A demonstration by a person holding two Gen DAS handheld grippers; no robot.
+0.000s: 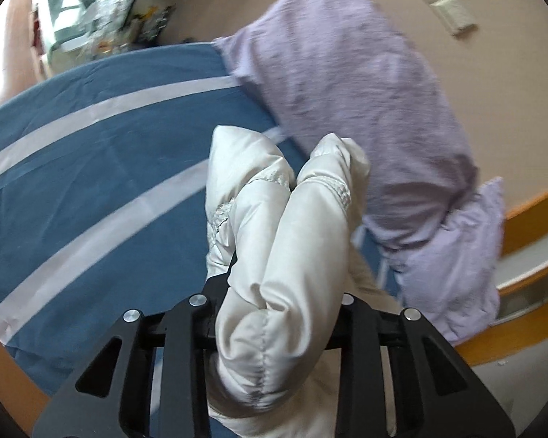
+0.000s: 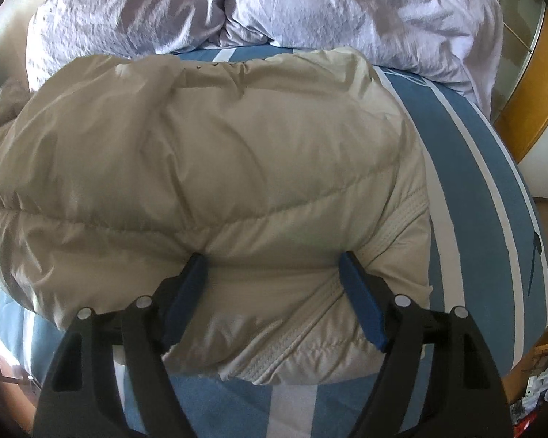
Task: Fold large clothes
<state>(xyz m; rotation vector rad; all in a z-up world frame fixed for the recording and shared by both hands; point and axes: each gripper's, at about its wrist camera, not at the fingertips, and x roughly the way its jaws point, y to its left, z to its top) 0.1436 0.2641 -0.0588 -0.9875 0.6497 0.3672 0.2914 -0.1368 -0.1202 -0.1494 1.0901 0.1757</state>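
Nearest the left wrist camera, the left gripper (image 1: 274,314) has a thick bunched fold of the pale puffy jacket (image 1: 288,241) packed between its black arms; the cloth covers the fingers, so only their black frame shows, but the fold is clearly pinched there and rises up past the camera in two padded lobes with stitched seams. Behind that fold lies the bed (image 1: 102,153), covered in a blue sheet with white stripes, and a lilac pillow (image 1: 350,102) stands tilted at the bed's far edge, with a second lilac cushion (image 1: 456,266) lower down beside it. Past the pillow is a beige wall carrying a pair of light switches (image 1: 442,0), and a wooden bed frame (image 1: 529,211) curves along the right. In the right wrist view, the right gripper (image 2: 274,277) has its blue-padded fingers (image 2: 186,292) spread wide, their tips pressed against the near edge of the jacket (image 2: 219,168), with a band of its fabric lying between them but not squeezed. The jacket lies as a broad beige padded mound across the striped bed, its zipper band running along the near right corner. Beyond it, two crumpled lilac pillows (image 2: 347,11) lean side by side at the head of the bed.
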